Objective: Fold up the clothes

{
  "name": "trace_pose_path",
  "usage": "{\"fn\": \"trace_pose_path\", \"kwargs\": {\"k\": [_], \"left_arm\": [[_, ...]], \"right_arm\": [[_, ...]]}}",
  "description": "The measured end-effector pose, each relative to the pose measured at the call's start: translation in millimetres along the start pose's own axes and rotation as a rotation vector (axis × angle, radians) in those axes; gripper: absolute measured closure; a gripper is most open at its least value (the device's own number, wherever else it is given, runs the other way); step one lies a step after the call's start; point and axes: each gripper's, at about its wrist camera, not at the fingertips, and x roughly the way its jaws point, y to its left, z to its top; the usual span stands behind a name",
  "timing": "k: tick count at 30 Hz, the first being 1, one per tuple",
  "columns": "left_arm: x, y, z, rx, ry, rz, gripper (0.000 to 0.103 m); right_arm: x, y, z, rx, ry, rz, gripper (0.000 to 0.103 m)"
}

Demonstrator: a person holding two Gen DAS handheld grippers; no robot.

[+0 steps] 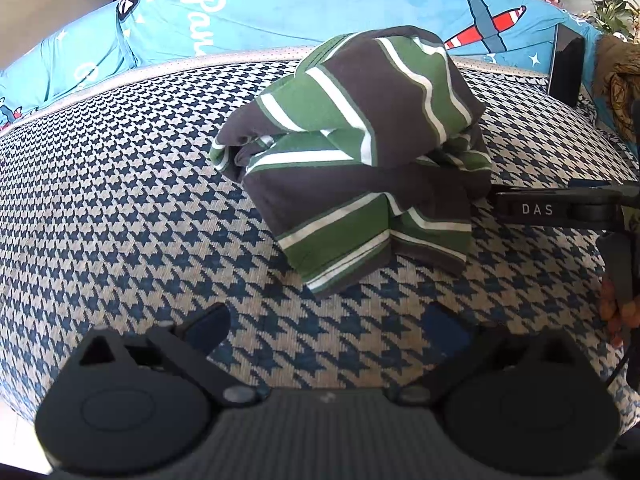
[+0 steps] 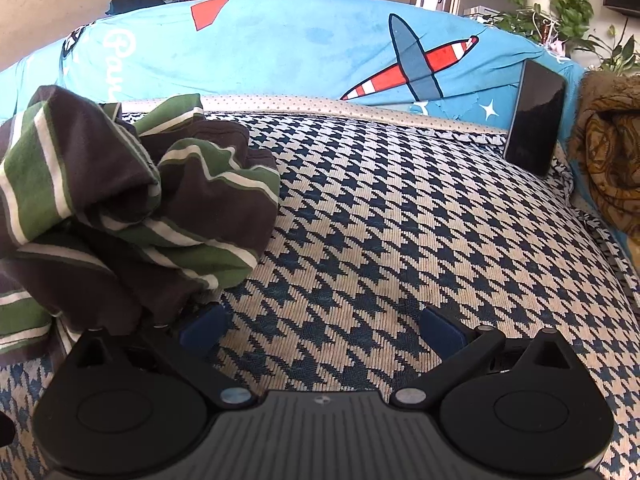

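A crumpled garment (image 1: 360, 136) with dark brown, green and white stripes lies bunched on a blue-and-cream houndstooth cushion (image 1: 120, 200). My left gripper (image 1: 324, 330) is open just in front of it, with nothing between its blue pads. In the right wrist view the same garment (image 2: 132, 208) fills the left side, its folds draped against the left finger. My right gripper (image 2: 322, 330) is open over bare cushion (image 2: 400, 220). In the left wrist view the right gripper's finger (image 1: 532, 208), marked DAS, reaches in at the garment's right edge, with a hand (image 1: 616, 312) behind it.
A light blue airplane-print cover (image 2: 280, 48) rises along the cushion's far side. A dark phone (image 2: 536, 120) leans against it at the right, next to a brown patterned cloth (image 2: 612, 152). Potted plants (image 2: 560, 4) stand beyond.
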Motion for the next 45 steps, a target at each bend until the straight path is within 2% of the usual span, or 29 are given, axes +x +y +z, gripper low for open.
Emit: {"fn": "trace_pose_path", "kwargs": {"k": [2, 5, 8, 11, 14, 17, 21, 25, 28, 32, 35, 41, 42, 45], "left_arm": [[-8.4, -31.9, 5.8, -0.002, -0.008, 0.001, 0.0], [-19.9, -84.0, 9.8, -0.004, -0.021, 0.008, 0.0], [-38.3, -147.0, 7.6, 0.008, -0.036, 0.044, 0.0], [-66.3, -187.6, 4.2, 0.021, -0.051, 0.054, 0.0], [-107.4, -227.8, -19.9, 0.023, -0.074, 0.049, 0.0], [-128.6, -272.6, -46.6, -0.001, -0.054, 0.043, 0.0], [-150.7, -358.0, -78.9, -0.06, -0.002, 0.033, 0.0], [-178.6, -445.9, -106.5, -0.096, 0.013, 0.045, 0.0], [-205.9, -531.6, -136.1, -0.132, 0.028, 0.054, 0.0], [-240.1, -636.4, -153.5, -0.163, 0.043, 0.057, 0.0], [-271.7, -737.5, -161.2, -0.165, 0.042, 0.066, 0.0], [-322.5, -966.4, -174.4, -0.14, 0.037, 0.081, 0.0], [-327.9, -999.7, -159.2, -0.137, 0.037, 0.084, 0.0], [-335.4, -1087.9, -79.8, -0.133, 0.034, 0.102, 0.0]], "right_arm": [[-1.6, 0.3, 0.7, 0.002, 0.019, -0.002, 0.0], [-4.8, 4.6, 6.0, -0.002, 0.097, -0.006, 0.0], [-12.6, 10.5, 6.2, -0.015, 0.146, -0.011, 0.0], [-22.1, 15.4, -0.1, 0.018, 0.178, -0.026, 0.0], [-37.9, 21.9, -7.8, 0.046, 0.176, -0.034, 0.0], [-58.7, 31.6, -18.7, 0.06, 0.143, -0.048, 0.0], [-79.7, 46.6, -39.3, 0.075, 0.134, -0.045, 0.0], [-94.0, 57.1, -55.5, 0.096, 0.139, -0.003, 0.0], [-101.4, 63.1, -60.8, 0.093, 0.141, 0.0, 0.0], [-112.0, 63.1, -63.9, 0.103, 0.125, 0.02, 0.0], [-118.3, 58.4, -65.5, 0.127, 0.115, 0.041, 0.0], [-130.5, 43.2, -66.2, 0.182, 0.108, 0.071, 0.0], [-131.9, 40.9, -65.7, 0.188, 0.105, 0.074, 0.0], [-137.0, 34.7, -65.4, 0.207, 0.095, 0.083, 0.0]]}}
